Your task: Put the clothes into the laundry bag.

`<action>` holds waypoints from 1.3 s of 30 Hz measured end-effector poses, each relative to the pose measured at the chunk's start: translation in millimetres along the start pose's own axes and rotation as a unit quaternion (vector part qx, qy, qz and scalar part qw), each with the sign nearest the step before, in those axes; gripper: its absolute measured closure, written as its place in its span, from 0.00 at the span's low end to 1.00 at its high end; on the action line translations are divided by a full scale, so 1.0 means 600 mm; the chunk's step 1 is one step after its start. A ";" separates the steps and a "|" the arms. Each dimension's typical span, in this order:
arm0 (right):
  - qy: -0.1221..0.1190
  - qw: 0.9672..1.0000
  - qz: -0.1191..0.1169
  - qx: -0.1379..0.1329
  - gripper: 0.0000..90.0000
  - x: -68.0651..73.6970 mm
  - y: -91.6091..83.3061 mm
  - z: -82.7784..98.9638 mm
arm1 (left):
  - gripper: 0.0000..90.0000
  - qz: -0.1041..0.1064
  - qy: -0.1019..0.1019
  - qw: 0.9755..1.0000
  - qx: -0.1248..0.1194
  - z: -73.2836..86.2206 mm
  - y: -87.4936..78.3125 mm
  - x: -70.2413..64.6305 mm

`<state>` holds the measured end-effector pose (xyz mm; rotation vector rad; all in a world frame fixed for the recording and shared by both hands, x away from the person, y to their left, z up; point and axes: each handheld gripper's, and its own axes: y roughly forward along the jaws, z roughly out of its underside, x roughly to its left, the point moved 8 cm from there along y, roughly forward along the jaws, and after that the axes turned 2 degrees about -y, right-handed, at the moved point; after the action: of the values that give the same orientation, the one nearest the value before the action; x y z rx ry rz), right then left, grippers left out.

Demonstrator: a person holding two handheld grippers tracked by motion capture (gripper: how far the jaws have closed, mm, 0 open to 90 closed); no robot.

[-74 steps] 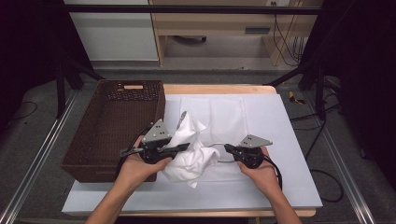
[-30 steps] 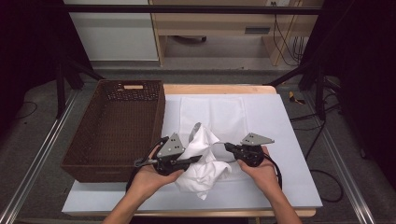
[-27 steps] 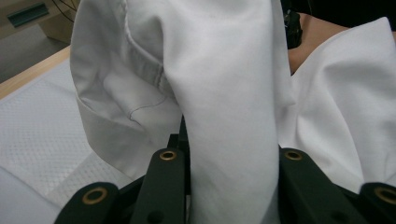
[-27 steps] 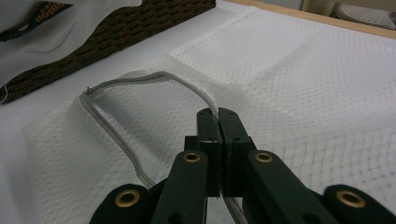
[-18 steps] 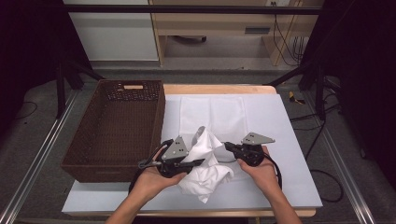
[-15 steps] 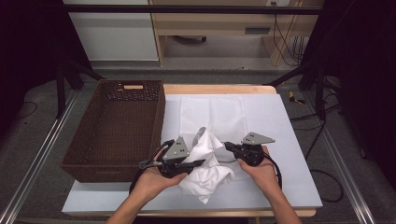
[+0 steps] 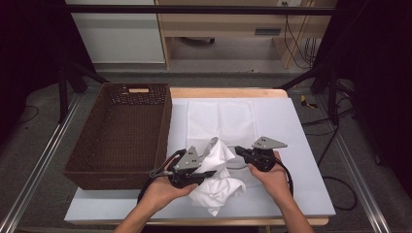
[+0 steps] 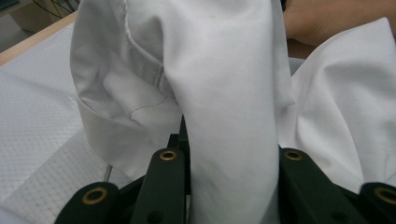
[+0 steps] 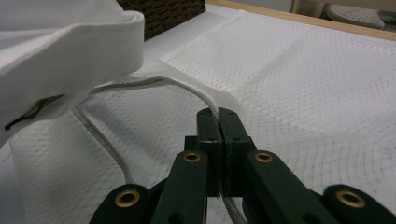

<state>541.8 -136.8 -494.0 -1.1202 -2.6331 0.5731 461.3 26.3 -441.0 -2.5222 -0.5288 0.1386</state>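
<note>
A crumpled white garment [image 7: 217,175] lies near the front of the table between my two grippers. My left gripper [image 7: 200,170] is shut on a thick fold of that garment [image 8: 224,93], which fills the gap between its jaws and rises over them. A flat white textured cloth [image 7: 221,119] is spread on the table behind it. My right gripper [image 7: 241,151] is shut on the thin hemmed edge of this textured cloth [image 9: 299,79], and the hem curves away to the left from the jaws [image 9: 217,122]. The garment [image 9: 60,42] hangs at the upper left in the right gripper view.
A dark brown woven basket [image 7: 121,131] stands along the left side of the table, its right wall close to my left hand. The white table top [image 7: 301,145] ends just behind my wrists. Black stands and cables flank the table.
Since the earliest frame my left gripper has carried the garment fold to the right and toward the front edge; in the last second it only crept rightward. The right gripper has stayed put.
</note>
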 end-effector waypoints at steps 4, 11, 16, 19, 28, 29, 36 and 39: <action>0.002 1.000 0.003 -0.003 0.99 -0.003 -0.001 -0.003 | 0.81 0.003 0.001 1.000 0.001 0.000 0.004 -0.004; 0.004 1.000 0.004 -0.007 0.99 -0.004 -0.001 -0.007 | 0.81 0.012 0.014 1.000 0.013 0.000 0.013 -0.013; 0.002 1.000 0.005 -0.010 0.99 -0.004 -0.003 -0.010 | 0.81 0.016 0.020 0.999 0.028 0.005 0.033 -0.017; 0.004 1.000 0.004 -0.013 0.99 -0.003 -0.003 -0.012 | 0.81 0.020 0.025 0.999 0.032 0.005 0.041 -0.021; 0.007 1.000 0.005 -0.016 0.99 -0.007 -0.005 -0.013 | 0.81 0.028 0.040 0.998 0.032 0.001 0.042 -0.039; 0.006 1.000 0.004 -0.016 0.99 -0.007 -0.004 -0.013 | 0.81 0.029 0.041 0.998 0.033 0.002 0.042 -0.038; 0.011 1.000 0.004 -0.016 0.99 -0.007 -0.004 -0.013 | 0.81 0.036 0.039 0.998 0.033 0.006 0.050 -0.045; 0.012 1.000 0.004 -0.018 0.99 -0.007 -0.005 -0.014 | 0.81 0.038 0.043 0.997 0.042 0.010 0.056 -0.047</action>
<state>545.8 -139.5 -485.2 -1.1403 -2.6298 0.5131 445.6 -7.8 -464.5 -2.4552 -0.3846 0.0784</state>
